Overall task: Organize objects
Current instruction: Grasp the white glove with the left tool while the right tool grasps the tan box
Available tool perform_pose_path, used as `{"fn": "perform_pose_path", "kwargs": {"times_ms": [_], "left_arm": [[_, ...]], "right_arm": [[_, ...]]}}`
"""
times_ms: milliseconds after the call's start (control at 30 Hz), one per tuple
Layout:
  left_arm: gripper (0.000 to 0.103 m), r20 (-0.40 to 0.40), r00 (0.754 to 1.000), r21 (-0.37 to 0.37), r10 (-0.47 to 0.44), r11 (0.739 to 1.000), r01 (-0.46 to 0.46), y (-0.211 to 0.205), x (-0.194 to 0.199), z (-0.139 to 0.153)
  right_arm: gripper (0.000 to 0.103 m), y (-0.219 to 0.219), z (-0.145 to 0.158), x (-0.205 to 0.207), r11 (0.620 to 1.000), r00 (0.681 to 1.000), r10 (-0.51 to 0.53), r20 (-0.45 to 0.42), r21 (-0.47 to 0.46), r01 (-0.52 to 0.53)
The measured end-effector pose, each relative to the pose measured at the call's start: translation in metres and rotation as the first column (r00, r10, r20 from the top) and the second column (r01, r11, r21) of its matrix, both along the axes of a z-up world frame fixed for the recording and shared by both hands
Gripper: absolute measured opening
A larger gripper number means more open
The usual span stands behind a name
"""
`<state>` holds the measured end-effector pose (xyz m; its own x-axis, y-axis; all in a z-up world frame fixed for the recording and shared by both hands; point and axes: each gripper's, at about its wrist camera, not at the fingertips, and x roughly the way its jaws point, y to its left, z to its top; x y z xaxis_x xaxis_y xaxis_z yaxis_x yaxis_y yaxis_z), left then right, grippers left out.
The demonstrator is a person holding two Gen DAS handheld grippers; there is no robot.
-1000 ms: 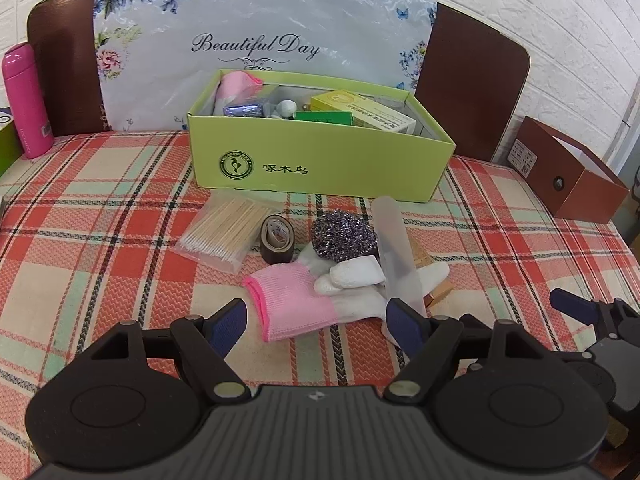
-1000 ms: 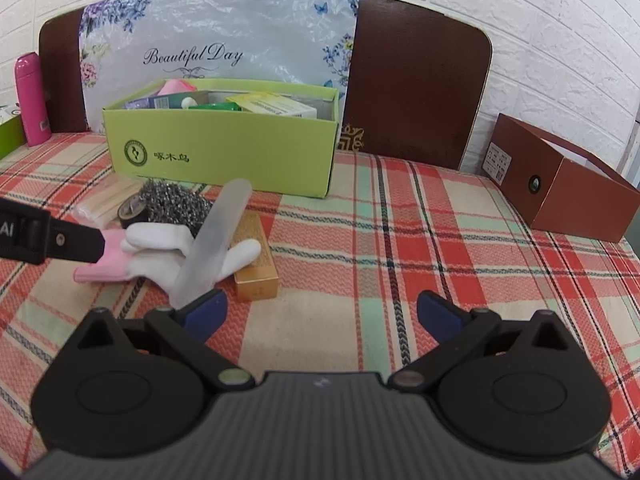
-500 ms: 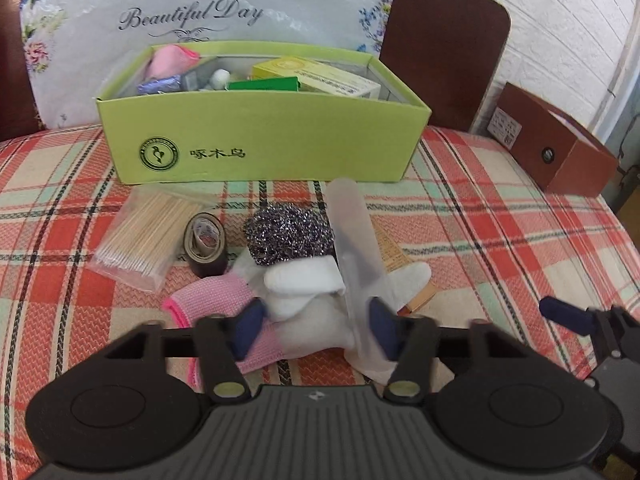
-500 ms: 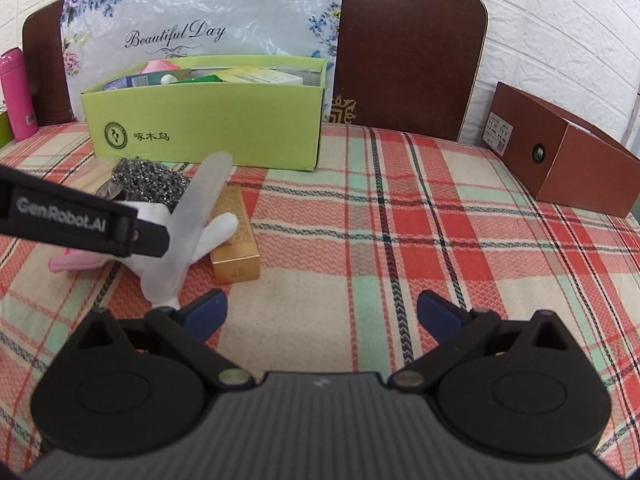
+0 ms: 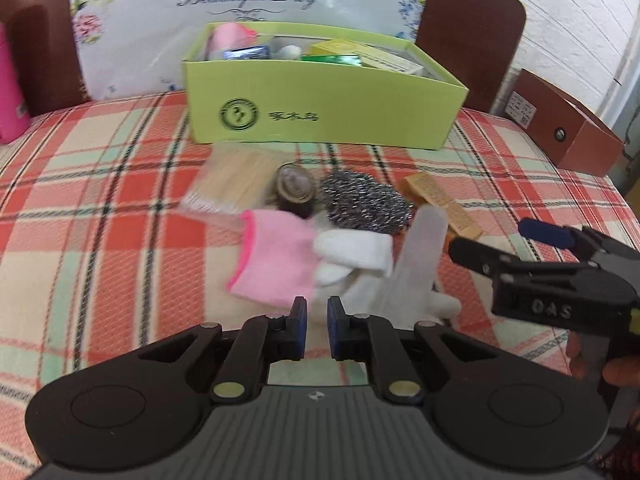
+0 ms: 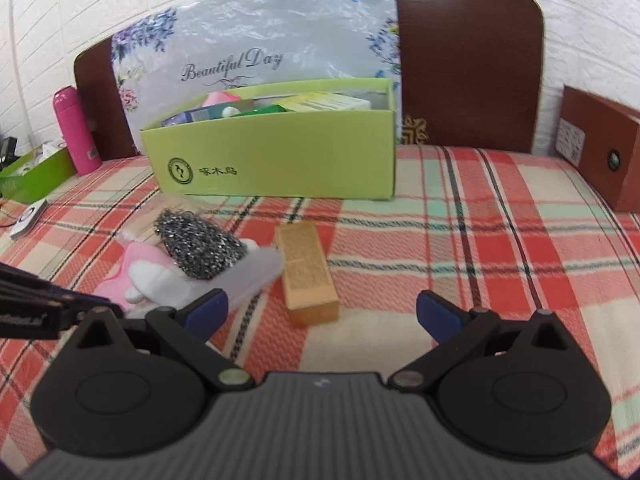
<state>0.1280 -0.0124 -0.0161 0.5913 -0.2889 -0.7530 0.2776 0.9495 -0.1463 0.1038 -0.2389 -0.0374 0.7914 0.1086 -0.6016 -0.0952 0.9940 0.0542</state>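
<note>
A pink and white glove (image 5: 280,260) lies on the plaid cloth with a translucent plastic piece (image 5: 416,256) across it. My left gripper (image 5: 317,322) is shut on the glove's near white part. Behind lie a steel scourer (image 5: 362,202), a dark tape roll (image 5: 296,190), a pack of sticks (image 5: 236,184) and a golden box (image 5: 440,200). My right gripper (image 6: 322,314) is open and empty, just in front of the golden box (image 6: 306,276); the scourer (image 6: 196,248) and glove (image 6: 140,272) are to its left. The green box (image 5: 324,108) stands behind.
The green box (image 6: 276,160) holds several items. A brown box (image 6: 600,152) stands at the right, a pink bottle (image 6: 76,136) and a green carton (image 6: 36,172) at the far left. A flowered bag (image 6: 256,52) leans on the headboard behind.
My left gripper has closed from wide open onto the glove. My right gripper has moved closer to the golden box and stays open.
</note>
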Motion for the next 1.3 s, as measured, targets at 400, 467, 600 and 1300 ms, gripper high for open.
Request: {"fn": "perform_pose_path", "kwargs": {"times_ms": [400,467,600,1300], "left_arm": [[0.061,-0.024,0.996,-0.073,0.089,0.993,-0.091,0.017,0.019,-0.009],[0.061,-0.035,0.997,-0.132,0.067,0.989,-0.071,0.014,0.023,-0.010],[0.061,-0.017,1.000,-0.147,0.025,0.989,-0.027,-0.006,0.030,-0.010],[0.014,0.040,0.999,-0.071,-0.017,0.997,0.020,0.017,-0.007,0.011]], "right_arm": [[0.033,-0.014,-0.007,0.008,0.998,0.997,0.011,-0.077,0.064,-0.007],[0.033,-0.018,-0.005,0.000,0.998,0.997,0.005,-0.073,0.058,-0.001],[0.037,-0.021,0.000,0.001,0.997,0.998,0.007,-0.062,0.071,-0.003],[0.034,-0.033,-0.006,-0.007,0.998,0.989,-0.030,-0.143,0.056,0.038]]}}
